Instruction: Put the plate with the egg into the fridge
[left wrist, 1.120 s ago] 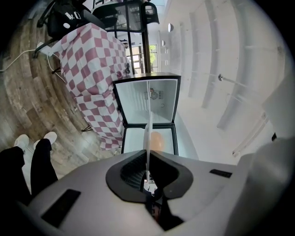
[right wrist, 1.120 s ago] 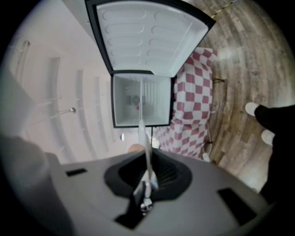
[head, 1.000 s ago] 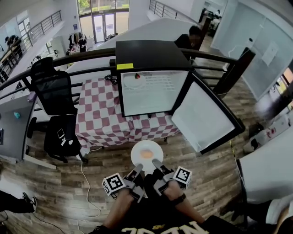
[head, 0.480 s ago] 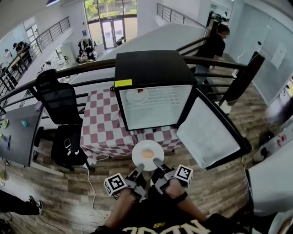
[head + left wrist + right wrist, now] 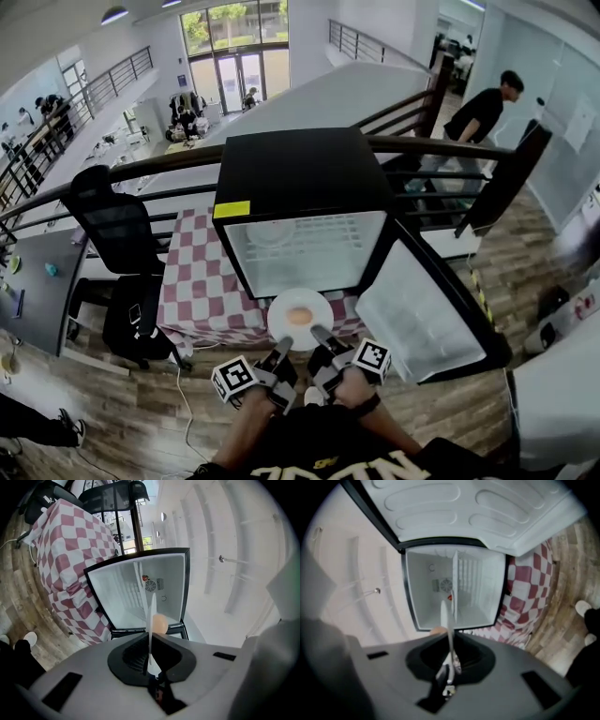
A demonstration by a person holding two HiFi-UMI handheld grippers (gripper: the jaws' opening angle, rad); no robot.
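Pinching the near rim of the plate point(image 5: 281, 307) from either side, the left gripper point(image 5: 283, 346) and right gripper point(image 5: 318, 333) are bringing it and its egg point(image 5: 299, 316) closer, now just short of the open fridge point(image 5: 291, 173), so insertion is nearing.

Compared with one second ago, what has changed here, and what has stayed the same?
The left gripper and right gripper have carried the plate with the egg forward, up to the front of the open fridge. Both stay clamped on the plate's rim; the door stays open.
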